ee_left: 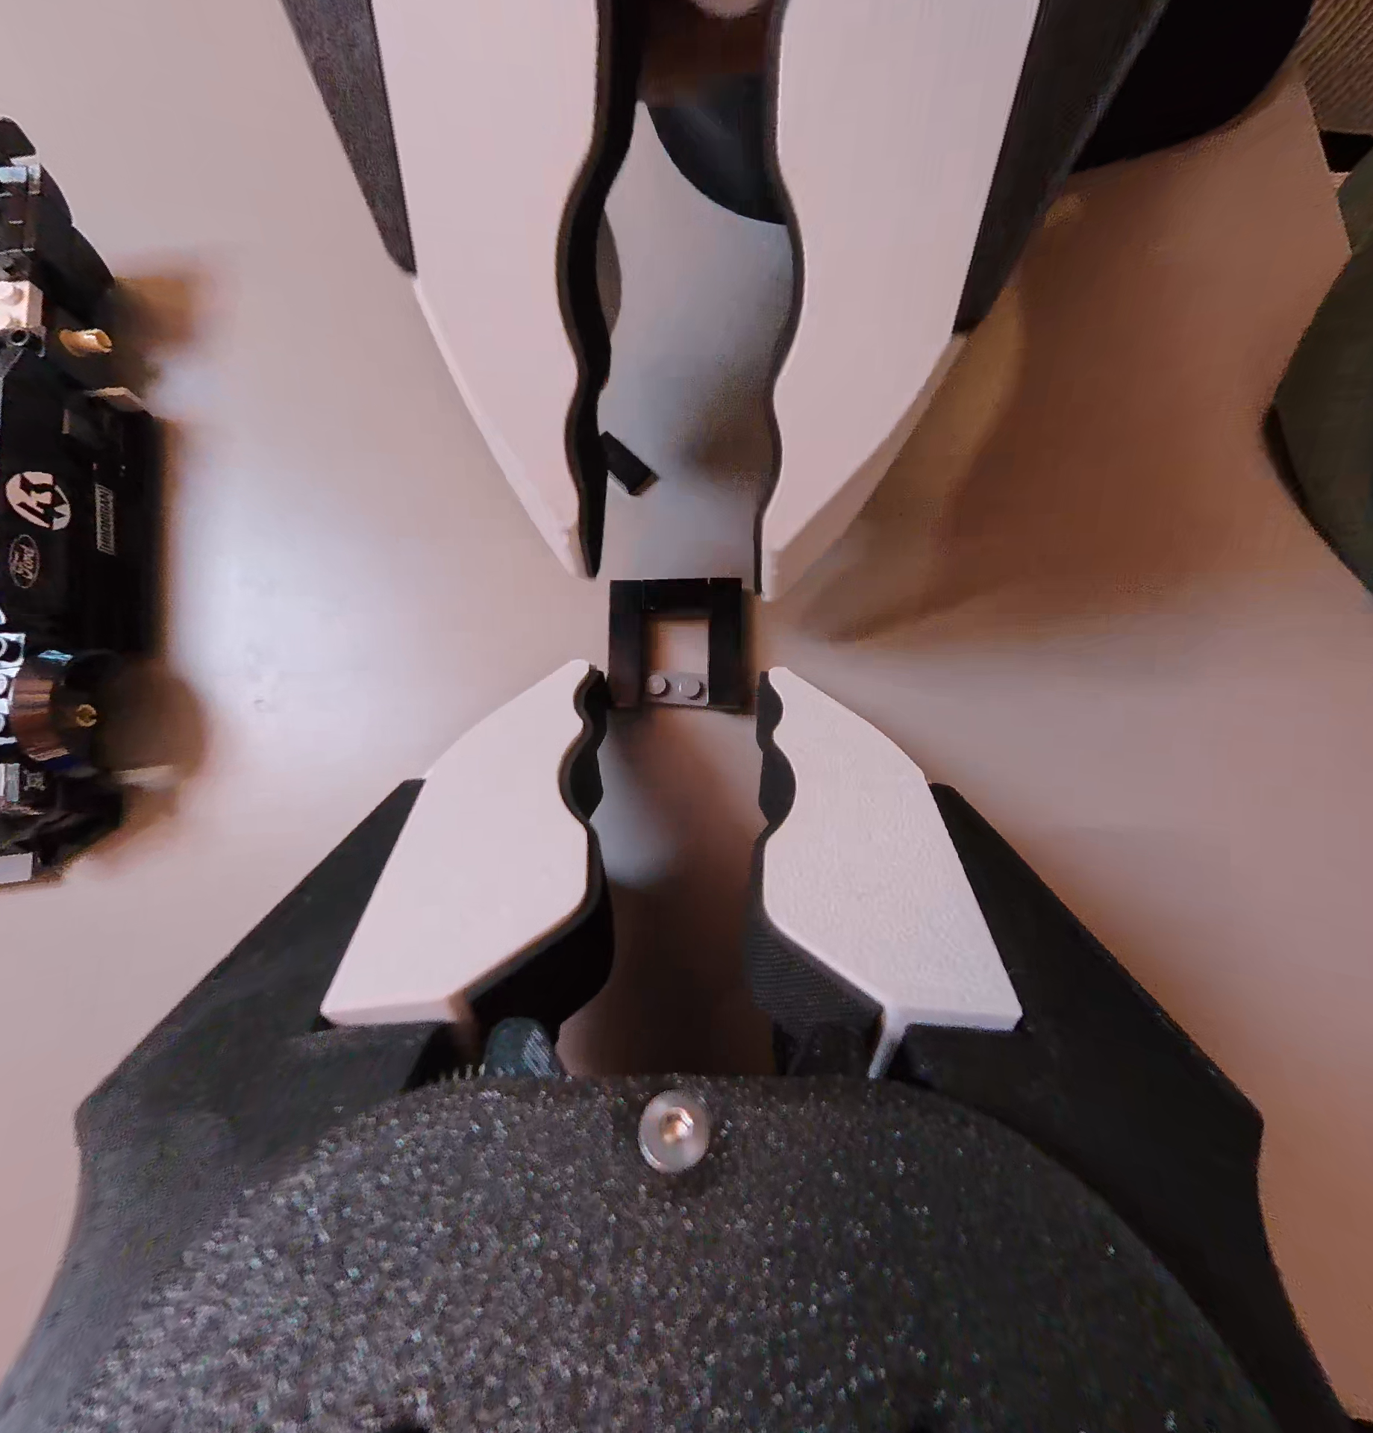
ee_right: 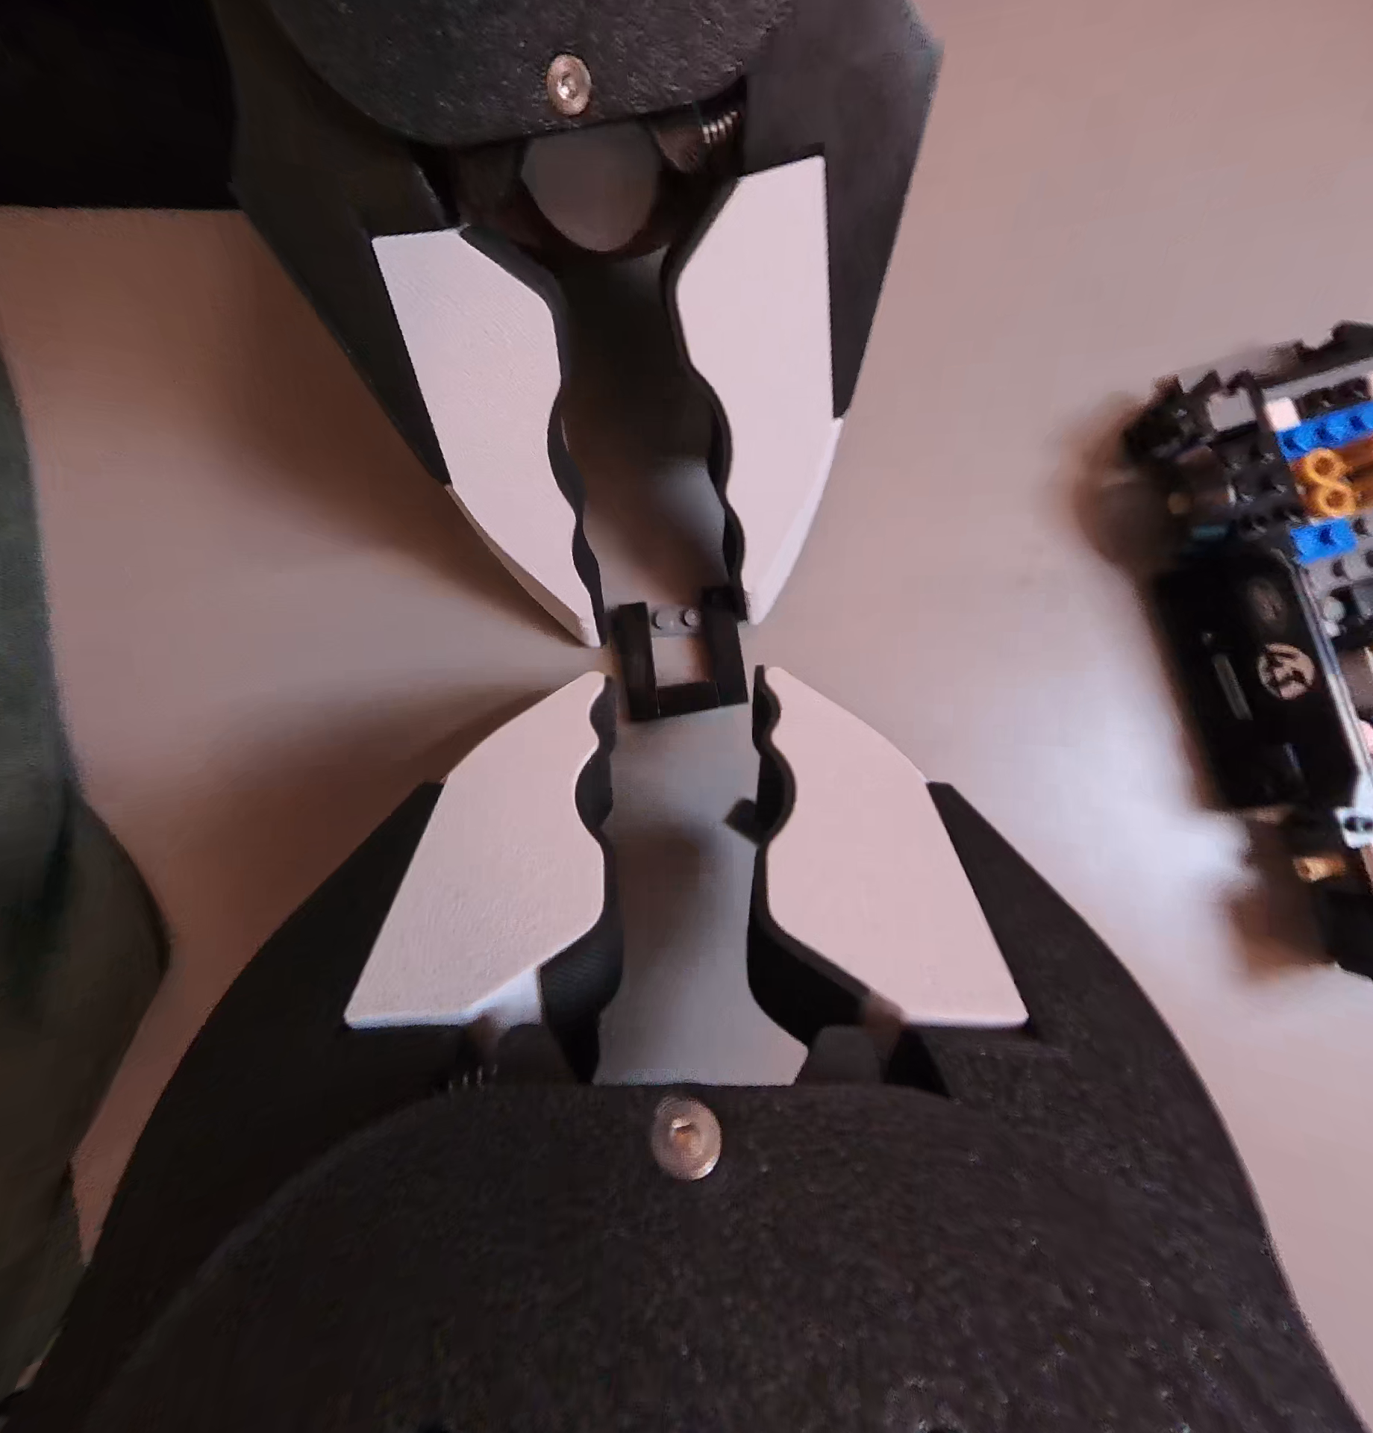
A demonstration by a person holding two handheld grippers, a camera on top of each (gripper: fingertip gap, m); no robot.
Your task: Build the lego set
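- frame point(ee_left: 677, 645), small black u-shaped lego piece with a grey studded plate across one end, sitting dead centre between both grippers, above the table point(ee_left: 319, 543).
- left gripper point(ee_left: 677, 686) narrow, tips flanking the grey-plate end, apparently clamped on it.
- right gripper point(ee_right: 683, 694) opposite, tip to tip, narrow, at the closed black end; grip on it unclear.
- long axis in line with both grippers.
- car point(ee_right: 1288, 620) well off to the side, on the table; equally near to both.

Small frame piece point(ee_left: 677, 645) between two facing hand-held grippers, car model point(ee_left: 40, 496) off to one side.
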